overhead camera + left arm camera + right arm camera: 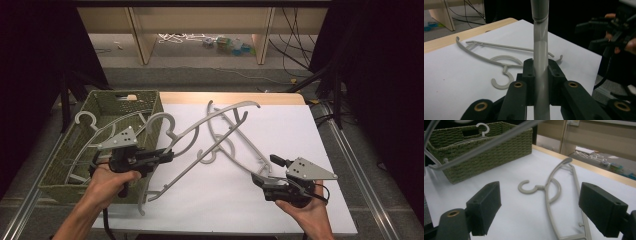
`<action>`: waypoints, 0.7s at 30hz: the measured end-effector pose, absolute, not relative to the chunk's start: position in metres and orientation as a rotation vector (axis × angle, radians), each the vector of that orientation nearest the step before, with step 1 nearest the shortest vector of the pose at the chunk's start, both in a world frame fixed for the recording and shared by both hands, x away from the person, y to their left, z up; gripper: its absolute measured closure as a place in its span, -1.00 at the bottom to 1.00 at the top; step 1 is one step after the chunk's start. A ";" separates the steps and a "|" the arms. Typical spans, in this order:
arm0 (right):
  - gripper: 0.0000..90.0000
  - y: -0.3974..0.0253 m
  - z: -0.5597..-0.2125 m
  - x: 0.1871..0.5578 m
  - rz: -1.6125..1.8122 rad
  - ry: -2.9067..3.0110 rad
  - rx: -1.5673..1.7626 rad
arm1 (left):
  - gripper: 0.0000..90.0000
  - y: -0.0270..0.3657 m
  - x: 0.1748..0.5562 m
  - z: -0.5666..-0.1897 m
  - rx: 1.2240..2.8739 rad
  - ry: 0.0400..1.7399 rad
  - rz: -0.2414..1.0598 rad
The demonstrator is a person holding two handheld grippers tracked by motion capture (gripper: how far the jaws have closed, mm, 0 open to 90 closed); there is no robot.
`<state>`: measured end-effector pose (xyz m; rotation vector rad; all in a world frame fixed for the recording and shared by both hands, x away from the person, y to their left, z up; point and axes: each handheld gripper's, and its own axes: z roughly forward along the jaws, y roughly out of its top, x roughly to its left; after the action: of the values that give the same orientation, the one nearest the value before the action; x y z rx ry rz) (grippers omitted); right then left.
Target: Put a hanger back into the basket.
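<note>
My left gripper (168, 154) is shut on the arm of a grey plastic hanger (200, 127), which is lifted and slants from the table's front left up toward the back middle. In the left gripper view the jaws (540, 75) clamp that hanger's bar (540, 45) upright between them. A second grey hanger (235, 137) lies flat on the white table sheet (290, 125), its hook (526, 187) pointing toward the basket. My right gripper (266, 169) stands open at the front right, just off this hanger's near end, with nothing between its pads (484, 207).
A green woven basket (65, 155) stands at the left edge and holds a few more grey hangers (87, 120). Behind the table are wooden shelf legs (140, 40), cables and small items on the floor. Dark curtains flank both sides.
</note>
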<state>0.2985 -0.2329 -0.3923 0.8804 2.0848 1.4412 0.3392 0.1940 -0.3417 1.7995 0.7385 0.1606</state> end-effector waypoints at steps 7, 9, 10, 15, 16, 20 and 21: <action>-0.58 -0.235 -0.399 0.298 1.445 2.076 0.895 | 0.76 0.213 0.345 -0.313 1.722 0.773 0.087; -0.58 -0.235 -0.400 0.298 1.443 2.089 0.877 | 0.76 0.220 0.347 -0.304 1.730 0.780 0.110; -0.58 -0.234 -0.402 0.299 1.463 2.075 0.869 | 0.76 0.224 0.348 -0.299 1.732 0.791 0.123; -0.62 -0.233 -0.403 0.299 1.454 2.076 0.874 | 0.76 0.248 0.359 -0.285 1.741 0.843 0.212; -0.62 -0.232 -0.403 0.299 1.459 2.075 0.875 | 0.76 0.254 0.362 -0.284 1.747 0.852 0.232; -0.62 -0.233 -0.402 0.298 1.438 2.091 0.878 | 0.76 0.279 0.376 -0.277 1.747 0.912 0.305; -0.62 -0.232 -0.403 0.299 1.458 2.077 0.872 | 0.76 0.282 0.377 -0.276 1.745 0.918 0.309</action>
<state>0.2988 -0.2322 -0.4033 0.8721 2.0769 1.4578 0.3769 0.2821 -0.2762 1.7446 0.9180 0.3095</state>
